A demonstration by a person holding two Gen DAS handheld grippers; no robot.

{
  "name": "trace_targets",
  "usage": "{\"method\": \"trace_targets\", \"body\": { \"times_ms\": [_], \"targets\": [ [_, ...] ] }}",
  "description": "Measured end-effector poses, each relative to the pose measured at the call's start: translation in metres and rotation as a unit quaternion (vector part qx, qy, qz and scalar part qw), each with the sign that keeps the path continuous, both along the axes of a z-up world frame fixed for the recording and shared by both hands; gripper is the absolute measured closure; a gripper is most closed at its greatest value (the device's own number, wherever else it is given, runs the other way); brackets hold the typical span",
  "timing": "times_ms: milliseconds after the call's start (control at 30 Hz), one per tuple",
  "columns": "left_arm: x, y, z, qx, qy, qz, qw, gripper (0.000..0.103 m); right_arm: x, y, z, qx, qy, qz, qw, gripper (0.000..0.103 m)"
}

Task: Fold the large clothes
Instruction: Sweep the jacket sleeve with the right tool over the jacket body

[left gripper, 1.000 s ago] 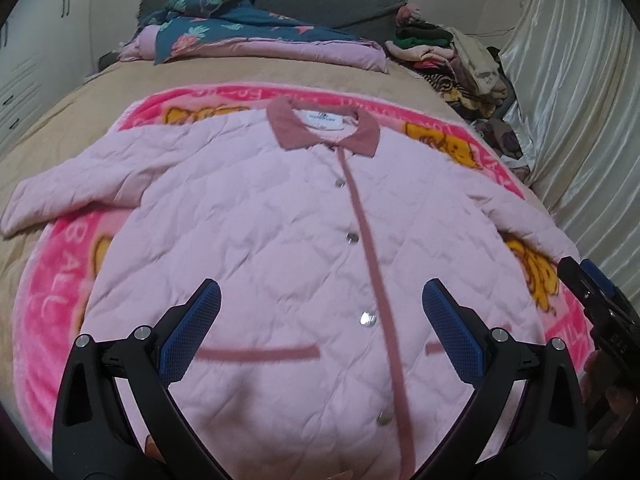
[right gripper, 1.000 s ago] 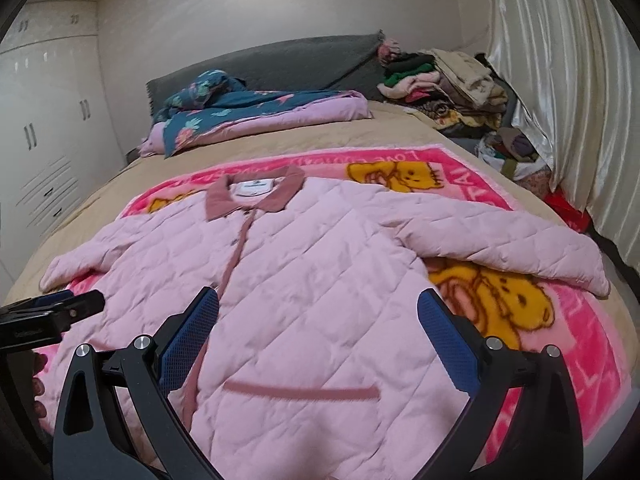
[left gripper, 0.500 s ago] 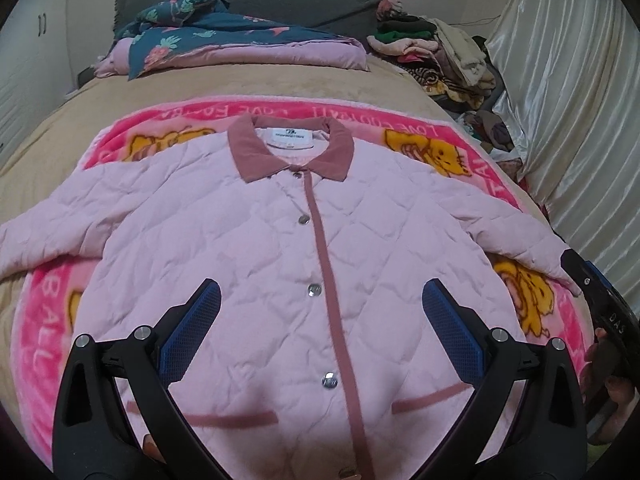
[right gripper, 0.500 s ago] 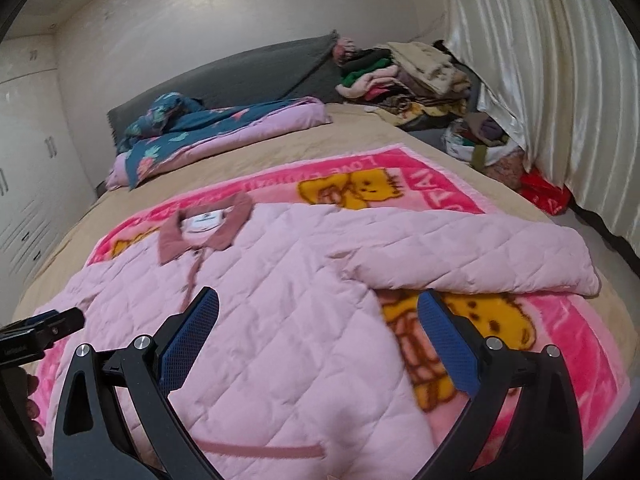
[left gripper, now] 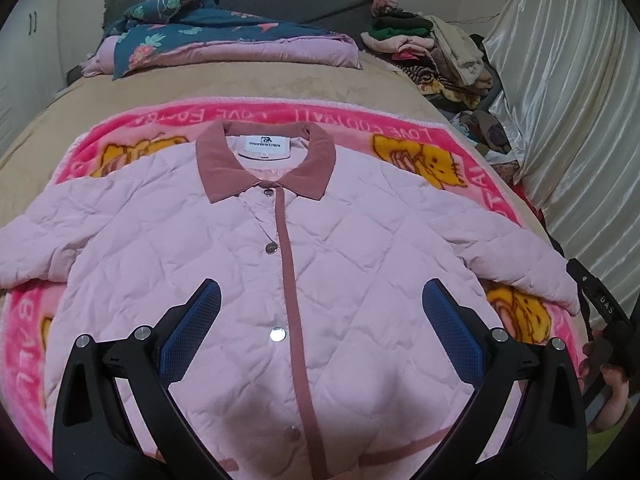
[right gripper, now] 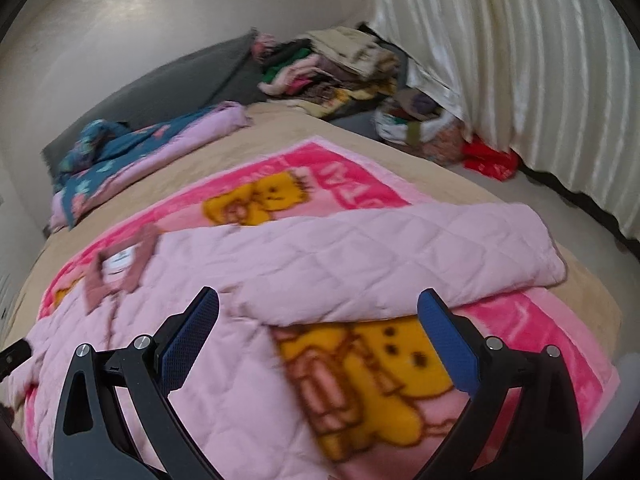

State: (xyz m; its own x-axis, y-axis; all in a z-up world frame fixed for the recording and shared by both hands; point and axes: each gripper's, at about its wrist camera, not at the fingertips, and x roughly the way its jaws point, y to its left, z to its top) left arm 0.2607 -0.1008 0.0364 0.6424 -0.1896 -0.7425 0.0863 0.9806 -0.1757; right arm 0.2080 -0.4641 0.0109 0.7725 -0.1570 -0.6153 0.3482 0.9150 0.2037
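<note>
Pink quilted jacket [left gripper: 320, 260] lies flat, buttoned, mid-frame on the pink blanket [left gripper: 400, 128]. Its right sleeve [right gripper: 420, 248] runs long toward right of frame, just ahead of the right gripper [right gripper: 318, 344], the nearer one. Left gripper [left gripper: 320, 330] hovers over the jacket front. Both jaws spread, empty.

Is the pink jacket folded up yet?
No. The pink jacket lies spread flat, buttoned, both sleeves stretched out sideways on the pink blanket.
</note>
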Motion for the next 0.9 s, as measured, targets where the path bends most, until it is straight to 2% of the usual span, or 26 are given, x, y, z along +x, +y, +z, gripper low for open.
{"method": "trace_targets", "body": {
  "times_ms": [333,467,633,700,767,900],
  "targets": [
    [0.024,-0.006,-0.023,0.013,0.033,0.010,0.9993,0.008,0.016,-0.066,-0.039,0.012,0.037,-0.092,0.995,0.004],
    [0.032,-0.008,-0.031,0.023,0.040,0.014,0.9988,0.008,0.016,-0.091,-0.056,0.036,0.049,-0.123,0.991,0.004],
    [0.044,-0.009,-0.040,0.031,0.063,0.020,0.9973,0.008,0.015,-0.128,-0.084,0.088,0.069,-0.180,0.977,0.004],
    [0.047,-0.010,-0.040,0.039,0.061,0.021,0.9972,0.008,0.016,-0.145,-0.097,0.103,0.085,-0.204,0.970,0.004],
    [0.050,-0.008,-0.041,0.040,0.061,0.023,0.9971,0.008,0.015,-0.158,-0.105,0.135,0.084,-0.216,0.964,0.004],
    [0.055,-0.004,-0.044,0.041,0.063,0.029,0.9968,0.008,0.020,-0.176,-0.116,0.156,0.083,-0.238,0.955,0.004]
  ]
}}
